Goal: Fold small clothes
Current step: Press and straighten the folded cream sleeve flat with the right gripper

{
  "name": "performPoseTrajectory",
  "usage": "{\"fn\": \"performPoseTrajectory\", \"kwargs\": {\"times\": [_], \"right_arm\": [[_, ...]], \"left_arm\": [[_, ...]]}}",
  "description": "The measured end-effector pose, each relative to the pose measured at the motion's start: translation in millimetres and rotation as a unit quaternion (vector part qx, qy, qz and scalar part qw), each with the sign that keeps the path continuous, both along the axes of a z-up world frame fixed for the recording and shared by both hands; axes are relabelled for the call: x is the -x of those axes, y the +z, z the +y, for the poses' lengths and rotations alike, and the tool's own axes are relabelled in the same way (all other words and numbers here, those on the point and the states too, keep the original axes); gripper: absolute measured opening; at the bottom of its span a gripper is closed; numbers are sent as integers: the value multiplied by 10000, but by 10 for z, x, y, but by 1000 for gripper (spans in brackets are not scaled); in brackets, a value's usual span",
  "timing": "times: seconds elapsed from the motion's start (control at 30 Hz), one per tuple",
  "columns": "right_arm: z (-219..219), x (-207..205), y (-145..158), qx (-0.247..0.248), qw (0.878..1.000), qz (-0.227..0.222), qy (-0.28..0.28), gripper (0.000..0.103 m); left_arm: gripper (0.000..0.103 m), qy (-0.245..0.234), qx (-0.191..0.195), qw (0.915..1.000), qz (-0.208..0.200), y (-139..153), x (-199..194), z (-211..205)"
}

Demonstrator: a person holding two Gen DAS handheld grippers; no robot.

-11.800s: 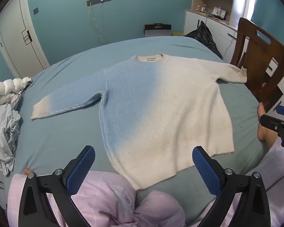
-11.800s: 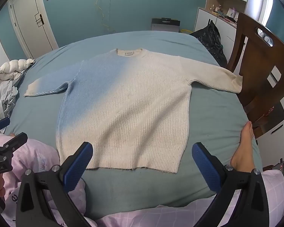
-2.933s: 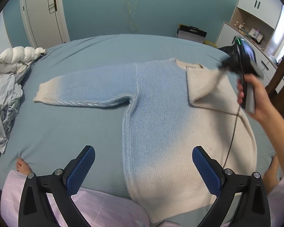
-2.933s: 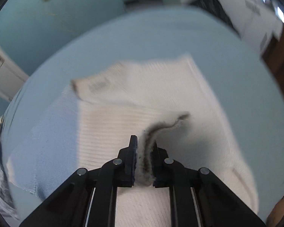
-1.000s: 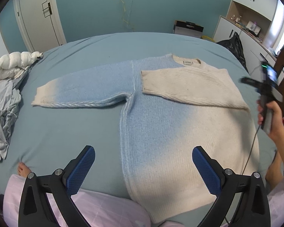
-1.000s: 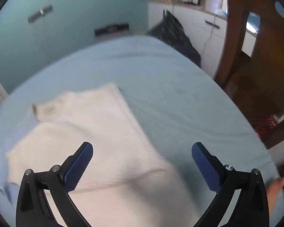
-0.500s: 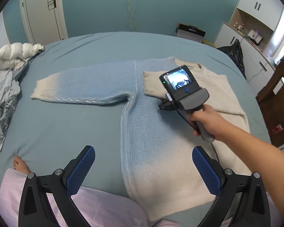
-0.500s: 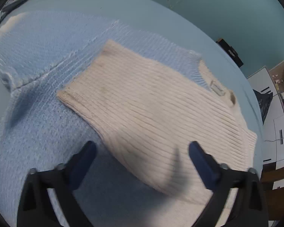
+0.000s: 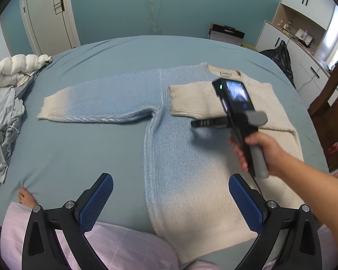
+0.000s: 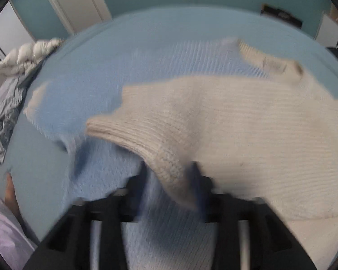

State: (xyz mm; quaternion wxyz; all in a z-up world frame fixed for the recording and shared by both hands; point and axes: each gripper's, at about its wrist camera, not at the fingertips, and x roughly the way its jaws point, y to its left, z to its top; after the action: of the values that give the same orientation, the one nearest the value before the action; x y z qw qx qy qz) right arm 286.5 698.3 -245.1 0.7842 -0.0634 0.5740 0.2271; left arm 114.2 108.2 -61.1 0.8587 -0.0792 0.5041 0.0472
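Observation:
A knit sweater (image 9: 180, 157), blue on its left half and cream on its right, lies flat on the bed (image 9: 67, 157). Its cream sleeve (image 9: 202, 99) is folded across the chest, while the blue sleeve (image 9: 97, 103) stretches out to the left. A hand (image 9: 263, 150) holds my right gripper (image 9: 200, 123) low at that folded sleeve. In the blurred right wrist view the cuff (image 10: 146, 139) has its corner between the jaws of my right gripper (image 10: 170, 180), which are opening; I see no firm pinch. My left gripper (image 9: 169, 200) hovers open over the sweater's hem, holding nothing.
A white puffy jacket (image 9: 13, 69) and grey clothes (image 9: 4, 121) are heaped at the bed's left edge. A wooden chair (image 9: 331, 112) stands to the right, with a black bag (image 9: 279, 54) behind. A bare foot (image 9: 27, 199) and pink-clad legs (image 9: 112, 243) lie near the front edge.
The right gripper has dropped onto the folded sleeve's cuff corner and its jaws stand narrower than half a second ago. The left gripper has stayed put.

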Motion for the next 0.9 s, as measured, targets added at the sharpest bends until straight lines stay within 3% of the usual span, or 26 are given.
{"fn": "performPoseTrajectory", "kwargs": {"times": [0.03,0.07,0.1,0.17,0.23,0.27,0.43,0.53,0.57,0.63,0.7,0.77,0.8,0.9], "right_arm": [[-54,-82,-119,-24,9992,380,102,81],[-67,-65,-152,-66,9991,384,159,80],[-90,-34,-64,-101,9995,136,253,80],[-238,-31,310,-690,9968,-29,411,80],[-590,-179,566,-1171,9927,-282,5,85],[-809,-295,639,-1195,9914,-421,-328,95],[-1874,-1030,528,-103,9753,-700,-2092,98],[-2485,-1482,220,320,9643,-114,-2626,98],[-2712,-1668,-36,309,9584,497,-2794,98],[-2776,-1736,-141,287,9569,709,-2803,99],[-2771,-1778,-168,507,9631,494,-2596,100],[-2655,-1800,-154,1313,9650,-78,-2268,101],[-2632,-1802,-143,1462,9634,-222,-2238,101],[-2806,-1837,-27,1300,9539,-258,-2692,101]], "left_arm": [[103,-7,-15,10000,1,-4,3,0],[103,-9,-30,10000,9,-11,3,2],[103,-10,-31,10000,23,-20,2,2],[103,-7,-13,10000,75,-47,-2,-5],[103,-9,-6,9999,134,-76,-16,-11],[103,-13,4,9999,148,-82,-19,-16],[103,-38,-19,9999,150,-93,-29,-35],[103,-40,-21,9998,191,-128,-41,-37],[103,-41,-22,9997,223,-151,-50,-36],[103,-36,-22,9995,312,-203,-64,-38],[103,-33,-5,9993,359,-223,-76,-39],[103,-18,19,9993,371,-227,-75,-33],[103,-16,39,9993,362,-218,-72,-25],[103,-20,40,9995,308,-186,-52,-25]]}}
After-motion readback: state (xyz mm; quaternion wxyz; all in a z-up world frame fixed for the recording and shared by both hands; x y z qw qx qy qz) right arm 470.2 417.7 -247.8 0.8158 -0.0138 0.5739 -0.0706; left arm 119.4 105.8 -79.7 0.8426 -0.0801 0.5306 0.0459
